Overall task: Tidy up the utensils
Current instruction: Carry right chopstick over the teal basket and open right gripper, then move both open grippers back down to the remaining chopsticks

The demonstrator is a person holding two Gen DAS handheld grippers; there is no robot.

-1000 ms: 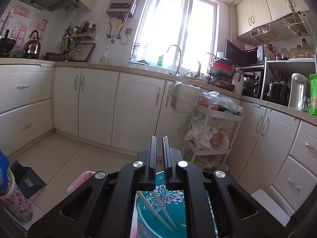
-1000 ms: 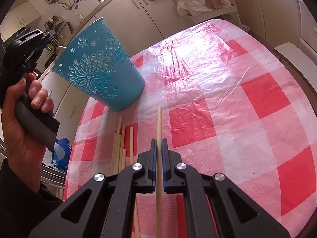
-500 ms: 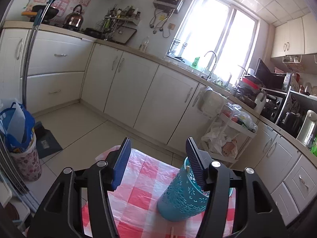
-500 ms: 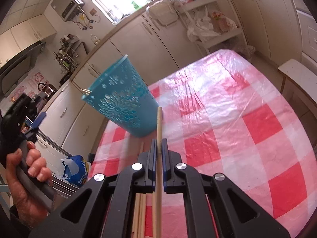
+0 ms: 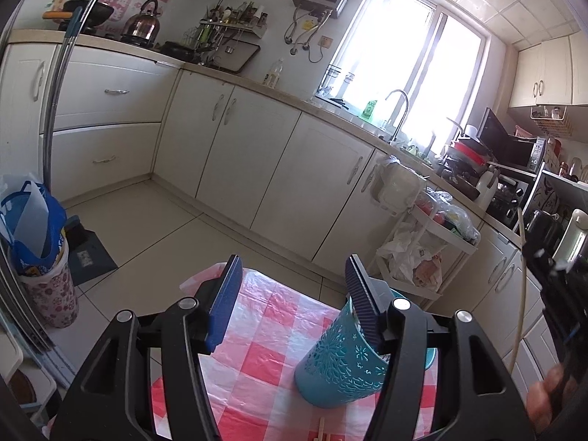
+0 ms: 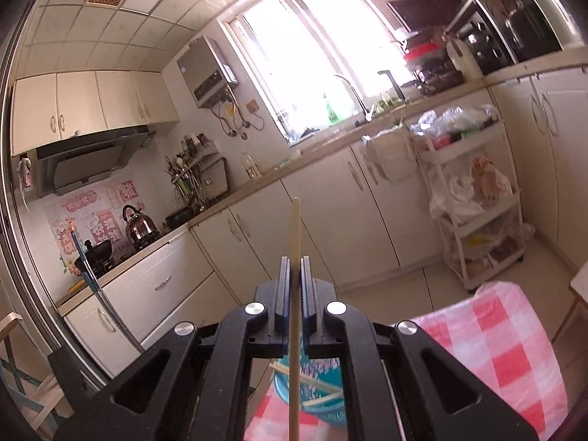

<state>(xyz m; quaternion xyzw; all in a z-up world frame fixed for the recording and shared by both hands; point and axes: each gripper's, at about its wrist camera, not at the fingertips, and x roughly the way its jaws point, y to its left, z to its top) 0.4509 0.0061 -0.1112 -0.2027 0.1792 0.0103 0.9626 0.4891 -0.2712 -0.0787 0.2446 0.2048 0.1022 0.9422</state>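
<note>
In a pale kitchen, a checked tabletop [image 5: 257, 360] carries the teal holder [image 5: 341, 364]. Directly above it, a chopstick [image 6: 295, 294] is pinched lengthwise by the right tongs [image 6: 295, 268]; the left tongs [image 5: 290, 294] are held wide, empty.

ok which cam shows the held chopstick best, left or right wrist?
Right wrist. The chopstick runs up the frame's middle, clamped between the right gripper fingers, its tip clear above them. The left wrist view shows it only as a thin pale line near the right edge.
</note>
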